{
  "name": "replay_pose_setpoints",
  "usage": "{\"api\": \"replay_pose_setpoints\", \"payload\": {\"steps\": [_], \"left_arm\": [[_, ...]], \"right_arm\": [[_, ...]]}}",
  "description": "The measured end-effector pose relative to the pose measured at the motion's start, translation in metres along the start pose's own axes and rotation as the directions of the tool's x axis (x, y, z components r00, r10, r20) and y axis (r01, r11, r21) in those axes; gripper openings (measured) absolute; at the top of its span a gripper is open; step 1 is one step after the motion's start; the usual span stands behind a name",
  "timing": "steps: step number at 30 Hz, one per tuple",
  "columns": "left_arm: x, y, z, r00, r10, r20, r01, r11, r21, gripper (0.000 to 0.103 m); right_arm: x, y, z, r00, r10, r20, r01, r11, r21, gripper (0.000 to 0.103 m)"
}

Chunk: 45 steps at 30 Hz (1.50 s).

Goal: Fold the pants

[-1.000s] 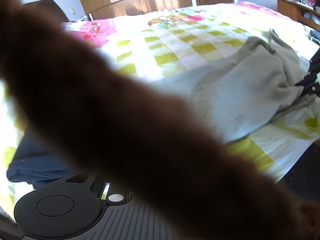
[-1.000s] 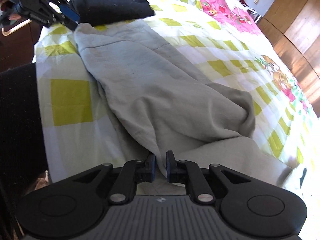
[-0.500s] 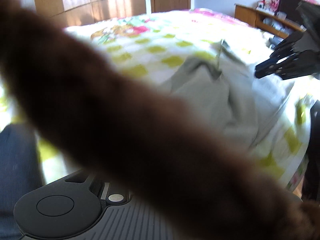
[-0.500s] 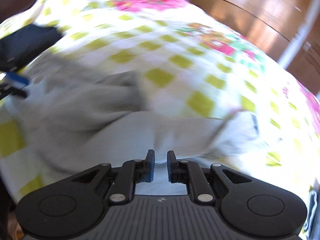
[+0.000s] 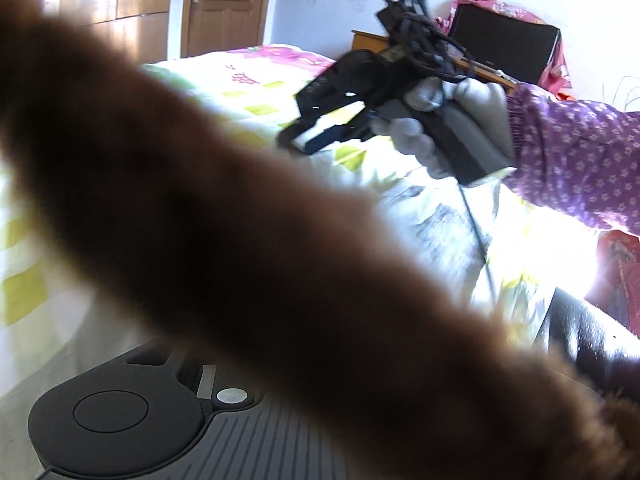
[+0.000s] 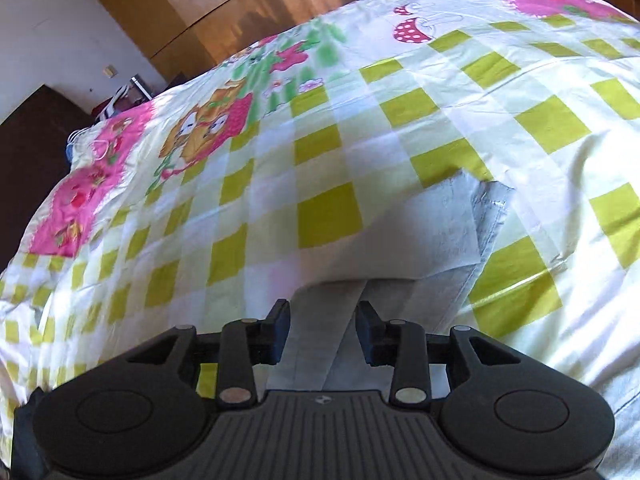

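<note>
Right wrist view: the right gripper (image 6: 323,330) has its jaws parted, with a strip of the pale grey pants (image 6: 424,232) running up between the fingers (image 6: 280,330) but not pinched by them. From there the pants spread toward 1 o'clock, a stitched hem edge showing at the upper right of the cloth, all of it lying on the yellow-green checked bedsheet (image 6: 328,140). At 11 o'clock the sheet's cartoon print and pink patches lead up to a wooden wardrobe (image 6: 240,4) at 12.

Left wrist view: a broad, blurred brown furry band (image 5: 260,240) sweeps from 10 o'clock down to 5, covering the left gripper's fingers, so I cannot tell whether that gripper is open or shut; only its dark body (image 5: 132,420) shows at 7 o'clock. At 2 o'clock a white-gloved hand (image 5: 448,120) in a purple flowered sleeve (image 5: 576,152) holds the right gripper above the bed. A blurred patch of the pants lies below it, near 3 o'clock. A wooden door (image 5: 224,4) stands at 12.
</note>
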<state>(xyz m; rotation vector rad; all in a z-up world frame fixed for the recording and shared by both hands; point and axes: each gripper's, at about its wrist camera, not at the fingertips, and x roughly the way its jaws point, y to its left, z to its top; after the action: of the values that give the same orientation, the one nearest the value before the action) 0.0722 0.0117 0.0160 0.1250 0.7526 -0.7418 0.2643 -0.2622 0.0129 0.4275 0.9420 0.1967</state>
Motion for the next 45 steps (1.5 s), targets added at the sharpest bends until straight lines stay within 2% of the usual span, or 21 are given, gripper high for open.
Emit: {"api": "replay_pose_setpoints", "payload": {"steps": [3,7,13,18,22,23,24,25,26,29,33,36,38,41,43,45], "left_arm": [[0.015,-0.009,0.004,1.0,0.028,-0.005,-0.028,0.998,0.047,0.032],[0.028,-0.014,0.009,0.999,0.05,-0.014,-0.049,0.997,0.061,0.032],[0.034,-0.013,0.01,0.999,0.042,-0.021,-0.041,0.998,0.047,0.035],[0.04,-0.014,0.011,0.999,0.03,-0.015,-0.029,0.999,0.042,0.035],[0.043,-0.013,0.01,0.999,0.031,-0.012,-0.03,0.999,0.042,0.036],[0.042,-0.012,0.01,1.0,0.026,-0.009,-0.026,0.999,0.036,0.036],[0.043,-0.011,0.01,1.0,0.025,-0.008,-0.025,0.999,0.032,0.036],[0.043,-0.011,0.011,1.0,0.026,-0.009,-0.025,0.999,0.031,0.036],[0.044,-0.012,0.012,1.0,0.03,-0.01,-0.029,0.999,0.036,0.035],[0.046,-0.014,0.016,0.999,0.037,-0.006,-0.037,0.998,0.043,0.035],[0.039,-0.025,0.03,0.998,0.046,0.032,-0.048,0.997,0.066,0.036],[0.031,-0.042,0.04,0.997,0.016,0.079,-0.024,0.995,0.098,0.038],[0.03,-0.057,0.044,0.996,-0.016,0.092,0.005,0.993,0.12,0.038],[0.046,-0.085,0.042,0.998,-0.049,0.05,0.04,0.984,0.176,0.036],[0.062,-0.101,0.035,0.997,-0.071,-0.01,0.072,0.978,0.196,0.036],[0.076,-0.113,0.027,0.994,-0.078,-0.071,0.092,0.973,0.211,0.036]], "right_arm": [[0.017,-0.011,0.009,1.0,-0.001,-0.01,0.002,0.996,0.093,0.051],[0.027,-0.024,0.014,1.0,0.021,-0.008,-0.019,0.975,0.223,0.051],[0.016,-0.035,0.023,0.998,-0.003,0.066,-0.016,0.961,0.277,0.055],[0.032,-0.046,0.024,0.999,0.032,0.031,-0.041,0.926,0.375,0.055],[0.027,-0.052,0.026,0.995,0.018,0.098,-0.057,0.908,0.415,0.055],[0.027,-0.053,0.027,0.994,-0.007,0.105,-0.037,0.909,0.416,0.054],[0.027,-0.053,0.028,0.994,-0.037,0.102,-0.008,0.912,0.41,0.036],[0.027,-0.053,0.029,0.994,-0.049,0.093,0.007,0.917,0.399,0.024],[0.025,-0.055,0.03,0.995,-0.035,0.09,-0.004,0.917,0.399,0.021],[0.004,-0.054,0.034,0.989,-0.025,0.144,-0.029,0.931,0.363,0.02],[-0.072,-0.058,0.037,0.954,0.002,0.3,-0.093,0.953,0.287,0.02],[-0.142,-0.078,0.017,0.922,0.009,0.387,-0.12,0.957,0.263,0.02],[-0.177,-0.101,-0.008,0.912,-0.029,0.41,-0.098,0.953,0.285,0.02],[-0.198,-0.137,-0.053,0.913,-0.137,0.384,0.006,0.946,0.324,0.02],[-0.19,-0.161,-0.079,0.933,-0.183,0.309,0.064,0.932,0.356,0.02],[-0.176,-0.188,-0.102,0.951,-0.185,0.247,0.065,0.903,0.426,0.021]]}}
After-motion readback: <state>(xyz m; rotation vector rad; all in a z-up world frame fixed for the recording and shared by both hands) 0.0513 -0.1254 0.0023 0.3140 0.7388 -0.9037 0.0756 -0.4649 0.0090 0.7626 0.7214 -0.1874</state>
